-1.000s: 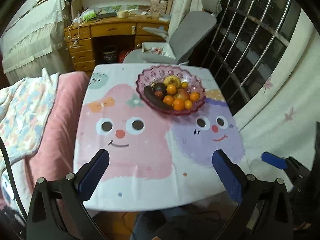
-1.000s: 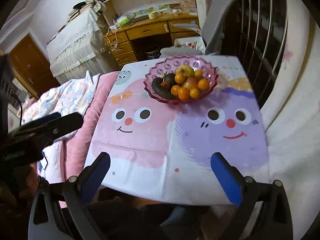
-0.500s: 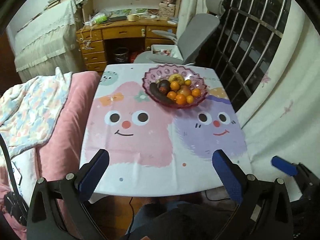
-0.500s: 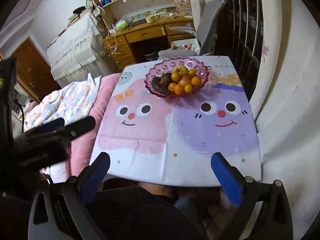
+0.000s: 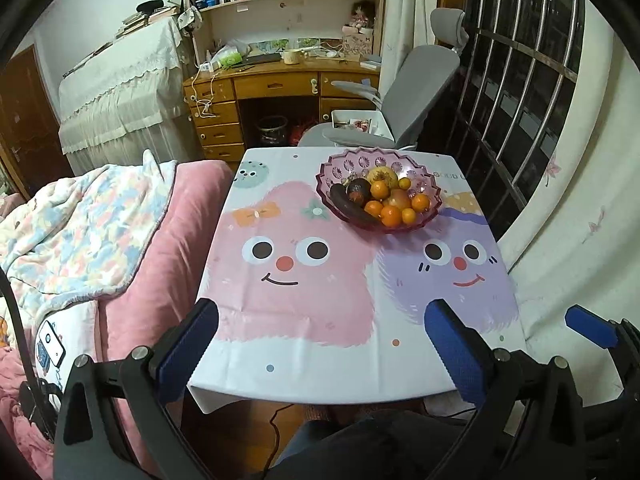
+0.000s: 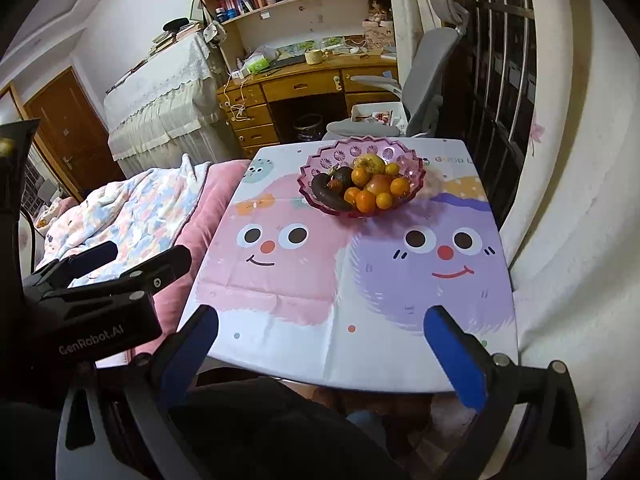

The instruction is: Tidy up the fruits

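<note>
A pink glass bowl [image 5: 433, 195] stands at the far side of the table [image 5: 320, 352]. It holds several oranges [image 5: 391, 215], a dark long fruit [image 5: 349, 205], a dark round fruit [image 5: 359, 190] and a yellow fruit [image 5: 382, 175]. The bowl also shows in the right wrist view [image 6: 416, 176]. My left gripper [image 5: 322, 338] is open and empty, held back above the table's near edge. My right gripper [image 6: 320, 340] is open and empty, also over the near edge, to the right of the left one.
The table wears a cartoon-face cloth. A pink bed with a flowered blanket [image 5: 72, 232] borders the table's left side. A grey chair [image 5: 416, 92] and a wooden desk [image 5: 276, 88] stand behind. A barred window [image 5: 520, 80] and a white curtain [image 5: 580, 200] are on the right.
Both grippers have pulled back and up from the table, so the bowl looks farther away. Both have stayed open and empty.
</note>
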